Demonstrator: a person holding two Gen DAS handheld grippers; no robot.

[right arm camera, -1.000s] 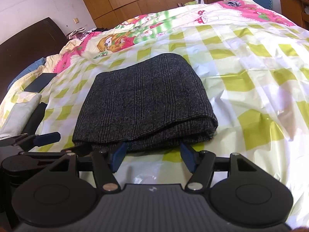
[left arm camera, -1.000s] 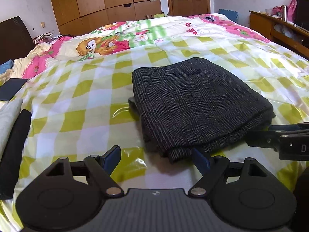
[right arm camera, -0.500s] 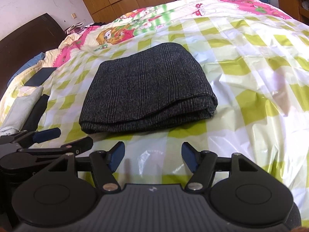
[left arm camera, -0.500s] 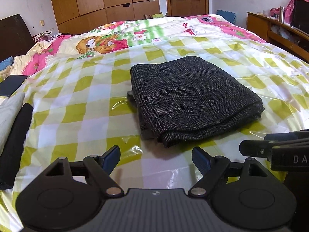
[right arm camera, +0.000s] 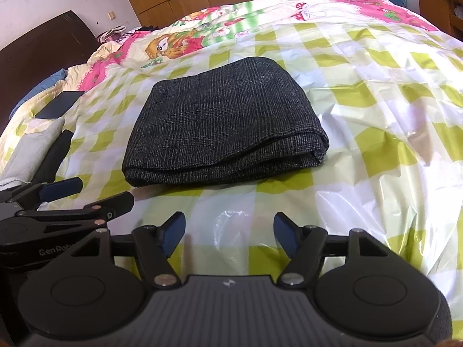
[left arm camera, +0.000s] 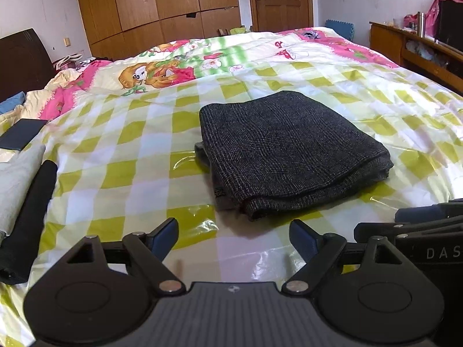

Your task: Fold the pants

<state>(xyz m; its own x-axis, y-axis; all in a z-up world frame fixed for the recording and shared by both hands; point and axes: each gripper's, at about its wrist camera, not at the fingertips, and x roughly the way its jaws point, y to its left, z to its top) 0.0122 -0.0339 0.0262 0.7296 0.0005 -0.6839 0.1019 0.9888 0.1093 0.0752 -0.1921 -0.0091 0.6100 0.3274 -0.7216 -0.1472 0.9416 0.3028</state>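
1. Left wrist view: pants (left arm camera: 289,150) are lying folded on the bed (left arm camera: 121,156).
2. I am holding left gripper (left arm camera: 233,235) and right gripper (right arm camera: 230,232) wide, empty.
3. I am thinking: lift away gently, no bumping.

— What is the cloth like on those pants (left arm camera: 286,147)?
— Coarse, matt dark-grey weave with a fine check. The sheet (left arm camera: 121,156) under them is glossy plastic, crinkled and catching glare.
— And the wardrobe (left arm camera: 162,5)?
— Smooth brown wood. The gripper fingers (right arm camera: 173,232) look like matt black plastic with blue pads.
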